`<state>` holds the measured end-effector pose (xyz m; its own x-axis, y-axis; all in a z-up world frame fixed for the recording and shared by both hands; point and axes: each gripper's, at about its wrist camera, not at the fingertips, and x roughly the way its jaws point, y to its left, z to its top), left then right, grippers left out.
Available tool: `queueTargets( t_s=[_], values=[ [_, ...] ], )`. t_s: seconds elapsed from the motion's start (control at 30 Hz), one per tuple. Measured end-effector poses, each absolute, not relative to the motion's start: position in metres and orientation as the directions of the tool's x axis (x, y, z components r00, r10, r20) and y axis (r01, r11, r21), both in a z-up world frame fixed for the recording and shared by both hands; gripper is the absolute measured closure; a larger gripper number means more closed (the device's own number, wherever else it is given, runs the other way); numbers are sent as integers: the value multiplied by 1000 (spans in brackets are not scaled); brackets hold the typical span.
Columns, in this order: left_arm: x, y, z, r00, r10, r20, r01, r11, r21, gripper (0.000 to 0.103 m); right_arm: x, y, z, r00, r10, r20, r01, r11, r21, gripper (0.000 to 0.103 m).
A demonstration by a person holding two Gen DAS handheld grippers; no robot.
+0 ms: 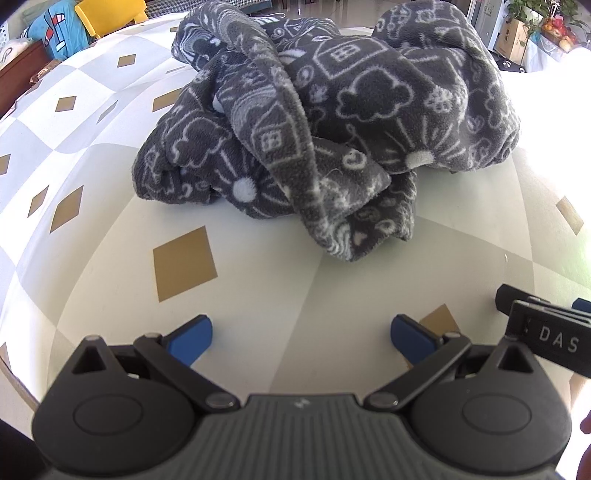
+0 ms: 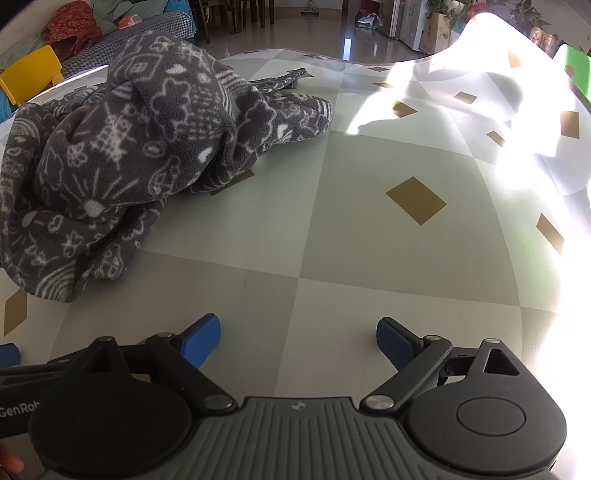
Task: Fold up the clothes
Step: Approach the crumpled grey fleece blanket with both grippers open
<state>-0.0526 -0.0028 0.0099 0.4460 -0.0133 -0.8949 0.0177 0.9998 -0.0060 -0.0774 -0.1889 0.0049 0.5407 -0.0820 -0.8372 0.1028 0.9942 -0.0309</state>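
Note:
A dark grey fleece garment point(image 1: 332, 122) with white doodle print lies crumpled in a heap on the checked tablecloth point(image 1: 258, 295). My left gripper point(image 1: 301, 341) hovers open in front of the heap, a short way from its nearest hanging fold, with nothing between its blue pads. In the right wrist view the same fleece garment point(image 2: 129, 147) fills the left side, and my right gripper point(image 2: 297, 341) is open over bare cloth to the garment's right. Part of the right gripper point(image 1: 546, 328) shows at the left view's right edge.
The tablecloth point(image 2: 369, 240) has grey and white squares with tan diamonds, and strong sunlight washes out its right side. A yellow chair point(image 1: 110, 14) and a blue cushion point(image 1: 55, 29) stand beyond the far left edge. Plants and boxes point(image 1: 535, 29) sit at the back right.

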Motion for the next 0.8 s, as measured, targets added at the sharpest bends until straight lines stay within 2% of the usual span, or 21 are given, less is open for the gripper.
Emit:
queueTargets(
  t_s=[0.8],
  values=[
    [-46, 4, 5, 439, -16, -898, 25, 1000, -5, 0, -81, -186, 8, 501, -125, -856, 190, 981, -32, 11]
  ],
)
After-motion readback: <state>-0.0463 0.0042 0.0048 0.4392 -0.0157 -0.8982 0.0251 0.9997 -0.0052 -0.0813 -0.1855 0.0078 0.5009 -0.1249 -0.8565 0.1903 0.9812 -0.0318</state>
